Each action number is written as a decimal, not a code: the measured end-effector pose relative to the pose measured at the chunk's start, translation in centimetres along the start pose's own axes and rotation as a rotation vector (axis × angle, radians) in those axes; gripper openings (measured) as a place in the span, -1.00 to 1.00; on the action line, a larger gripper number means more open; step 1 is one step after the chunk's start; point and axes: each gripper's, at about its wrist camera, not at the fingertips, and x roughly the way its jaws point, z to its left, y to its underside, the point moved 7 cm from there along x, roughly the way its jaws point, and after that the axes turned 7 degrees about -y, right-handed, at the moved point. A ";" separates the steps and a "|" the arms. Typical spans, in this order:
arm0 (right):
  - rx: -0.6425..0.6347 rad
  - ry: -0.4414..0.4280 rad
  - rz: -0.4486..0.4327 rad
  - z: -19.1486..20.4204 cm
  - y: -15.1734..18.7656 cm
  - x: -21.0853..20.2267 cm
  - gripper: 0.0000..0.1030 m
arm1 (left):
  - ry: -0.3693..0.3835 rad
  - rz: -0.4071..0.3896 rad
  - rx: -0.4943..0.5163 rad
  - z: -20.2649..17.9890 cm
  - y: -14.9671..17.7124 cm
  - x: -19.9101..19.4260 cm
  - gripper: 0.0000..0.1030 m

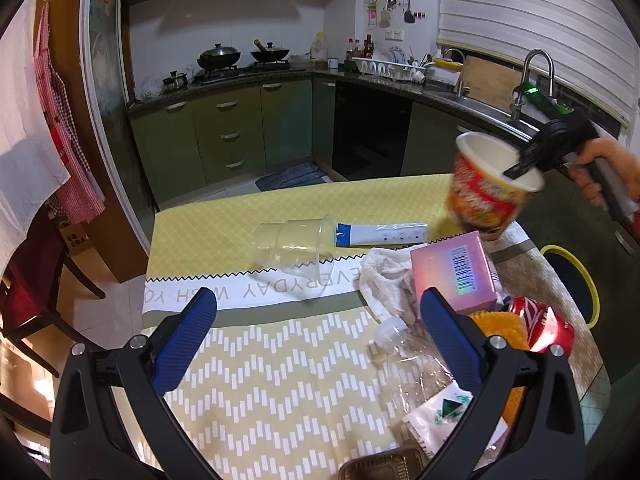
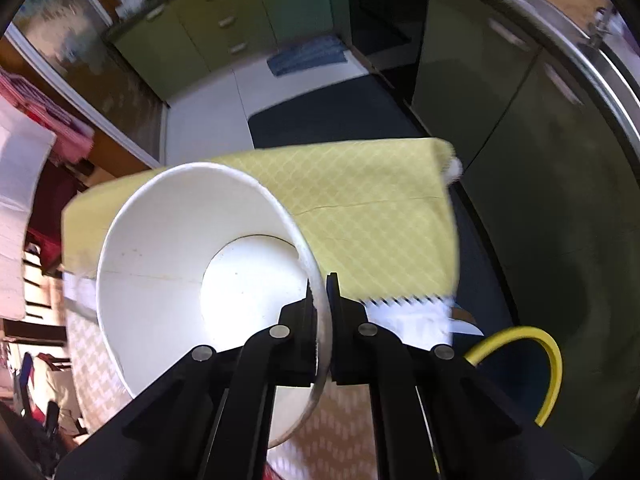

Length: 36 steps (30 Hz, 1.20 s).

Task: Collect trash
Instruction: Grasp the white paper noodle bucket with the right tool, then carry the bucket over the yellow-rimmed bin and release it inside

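My right gripper (image 2: 322, 286) is shut on the rim of a red instant-noodle cup (image 1: 486, 188), its white inside (image 2: 192, 264) facing the right wrist camera. It holds the cup in the air above the table's right edge; the gripper also shows in the left wrist view (image 1: 520, 168). My left gripper (image 1: 318, 306) is open and empty, low over the tablecloth. Trash lies on the table: a clear plastic cup (image 1: 294, 246) on its side, a blue-and-white tube box (image 1: 382, 234), a pink box (image 1: 456, 272), a crumpled tissue (image 1: 386, 280), a red can (image 1: 542, 324) and a clear bottle (image 1: 416, 360).
A yellow-rimmed bin (image 1: 576, 284) stands beside the table on the right, also in the right wrist view (image 2: 532, 364). The table has a yellow patterned cloth (image 1: 248, 360). A dark chair (image 1: 28, 300) stands left. Kitchen cabinets (image 1: 224, 136) and a sink counter (image 1: 480, 104) lie beyond.
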 end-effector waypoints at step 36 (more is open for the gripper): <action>0.428 0.189 0.050 -30.3 16.7 3.0 -0.58 | 0.204 0.144 0.041 -5.7 0.8 0.4 0.89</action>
